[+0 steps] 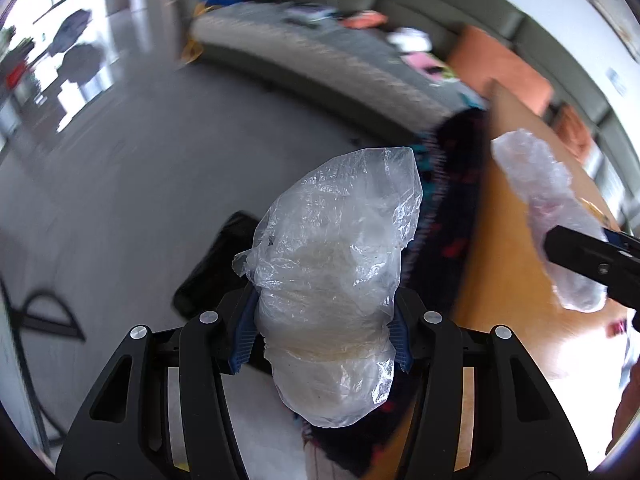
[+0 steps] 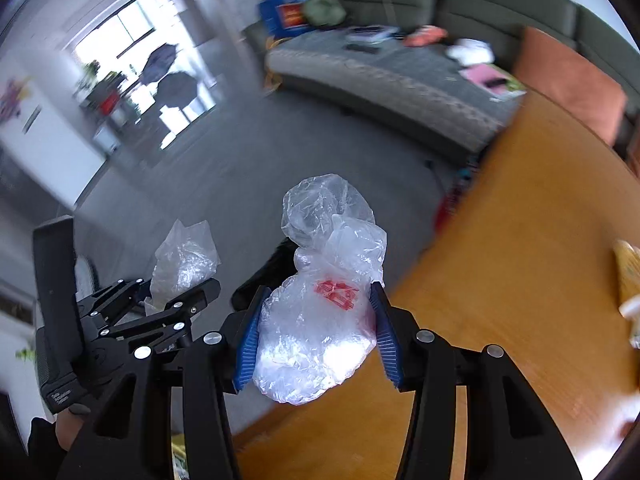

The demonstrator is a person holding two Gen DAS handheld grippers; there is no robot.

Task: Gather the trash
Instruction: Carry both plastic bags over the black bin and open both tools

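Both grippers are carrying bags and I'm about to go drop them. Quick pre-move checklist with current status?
1. Left gripper clamped on the clear plastic bag: ok.
2. Right gripper clamped on the red-printed plastic bag: ok.
3. Bags clear of each other: ok, apart in both views.
4. Bags lifted off the wooden table: ok.
5. Trash bin located: cannot tell, none in view.
6. Images sharp enough to aim: not ok, background blurred.

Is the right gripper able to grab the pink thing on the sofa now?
Probably not. The right gripper is already full, clamped on a crumpled plastic bag, and the pink thing lies far across the floor.
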